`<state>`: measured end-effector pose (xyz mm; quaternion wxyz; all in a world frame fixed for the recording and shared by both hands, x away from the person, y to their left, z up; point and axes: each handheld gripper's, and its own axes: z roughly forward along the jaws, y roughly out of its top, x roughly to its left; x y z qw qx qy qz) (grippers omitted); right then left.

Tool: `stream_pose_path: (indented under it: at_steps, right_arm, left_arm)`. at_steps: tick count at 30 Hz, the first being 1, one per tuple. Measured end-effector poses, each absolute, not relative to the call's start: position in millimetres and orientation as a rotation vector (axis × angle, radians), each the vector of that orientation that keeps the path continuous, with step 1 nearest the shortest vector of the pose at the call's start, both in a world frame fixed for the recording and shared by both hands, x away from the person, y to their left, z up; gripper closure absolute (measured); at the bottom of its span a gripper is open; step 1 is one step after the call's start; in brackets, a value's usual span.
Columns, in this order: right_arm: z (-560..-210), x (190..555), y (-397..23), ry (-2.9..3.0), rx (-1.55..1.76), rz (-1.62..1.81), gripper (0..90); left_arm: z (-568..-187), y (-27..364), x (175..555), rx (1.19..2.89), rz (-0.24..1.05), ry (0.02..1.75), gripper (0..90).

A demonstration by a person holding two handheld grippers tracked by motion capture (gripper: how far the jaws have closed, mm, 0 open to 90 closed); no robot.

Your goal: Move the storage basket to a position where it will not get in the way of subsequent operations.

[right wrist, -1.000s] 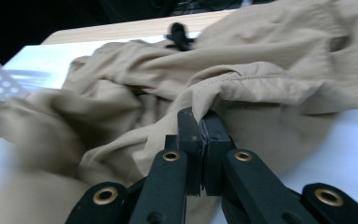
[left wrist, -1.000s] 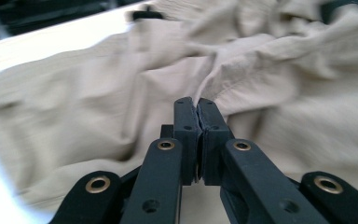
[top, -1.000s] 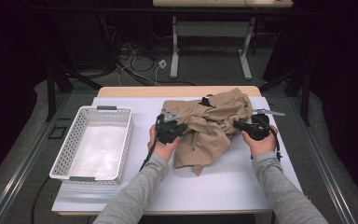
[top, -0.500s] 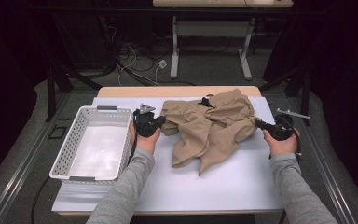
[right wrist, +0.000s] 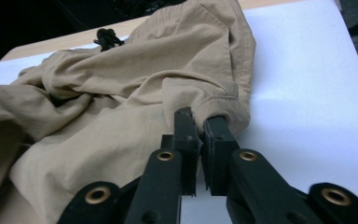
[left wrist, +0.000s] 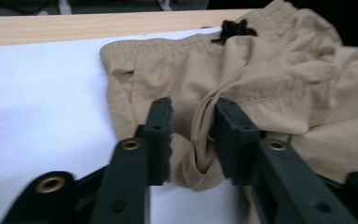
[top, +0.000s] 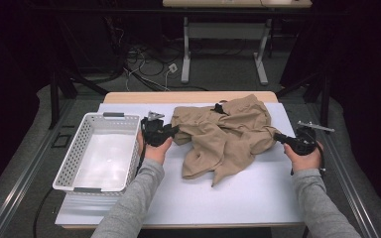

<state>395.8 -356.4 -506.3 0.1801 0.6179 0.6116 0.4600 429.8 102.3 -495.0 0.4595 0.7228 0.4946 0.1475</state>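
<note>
White worktop [top: 218, 198] carries tan shorts [top: 228, 134] bunched toward its far edge; left tongs [left wrist: 193, 135] parted, just been opening, fold loose between; right tongs [right wrist: 199, 140] nearly shut, pinching a hem; legs lost in folds.

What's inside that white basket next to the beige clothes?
Nothing that I can see: the white basket shows a bare pale floor. Its near wall hides a thin strip of that floor. The beige garment lies outside it, on the white sheet.
</note>
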Motion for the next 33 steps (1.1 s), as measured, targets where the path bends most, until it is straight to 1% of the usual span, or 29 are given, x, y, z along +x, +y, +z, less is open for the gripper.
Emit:
stream_pose_path:
  at_steps: [1, 3, 4, 10, 13, 18, 23, 26, 27, 33]
  right_arm:
    - [-505.2, 393.9, -356.9, 1.744, 1.747, 1.301, 82.0]
    - [-504.7, 391.2, -356.5, 1.735, 1.718, 1.323, 78.5]
    - [-502.2, 387.6, -356.6, 1.755, 1.706, 1.311, 76.2]
    - [-495.6, 374.1, -350.5, 1.759, 1.630, 1.323, 68.2]
    - [-493.9, 367.4, -347.5, 1.765, 1.595, 1.325, 63.9]
    - [-493.0, 352.5, -341.7, 1.767, 1.548, 1.380, 62.7]
    - [-498.1, 342.0, -335.2, 1.805, 1.527, 1.370, 61.6]
    - [-504.3, 337.4, -330.2, 1.821, 1.526, 1.361, 60.7]
    - [-505.9, 336.9, -329.6, 1.828, 1.517, 1.352, 60.4]
    - [-515.5, 330.9, -320.1, 1.852, 1.511, 1.365, 58.6]
  left_arm:
    - [-493.2, 101.8, 427.8, 1.782, 0.349, 1.219, 59.1]
    - [-488.6, 101.5, 421.5, 1.777, 0.349, 1.211, 55.3]
    - [-487.1, 102.1, 419.8, 1.774, 0.348, 1.209, 51.5]
    - [-477.8, 104.4, 402.9, 1.757, 0.321, 1.178, 40.7]
    - [-478.2, 103.7, 392.2, 1.767, 0.304, 1.127, 39.3]
    - [-486.4, 95.9, 371.0, 1.800, 0.255, 1.057, 37.8]
    - [-495.7, 79.3, 352.2, 1.860, 0.258, 0.977, 36.8]
    - [-500.9, 70.7, 345.1, 1.899, 0.248, 0.943, 36.8]
    - [-503.9, 66.1, 342.9, 1.899, 0.255, 0.930, 36.8]
    - [-513.4, 51.6, 334.2, 1.896, 0.204, 0.908, 37.4]
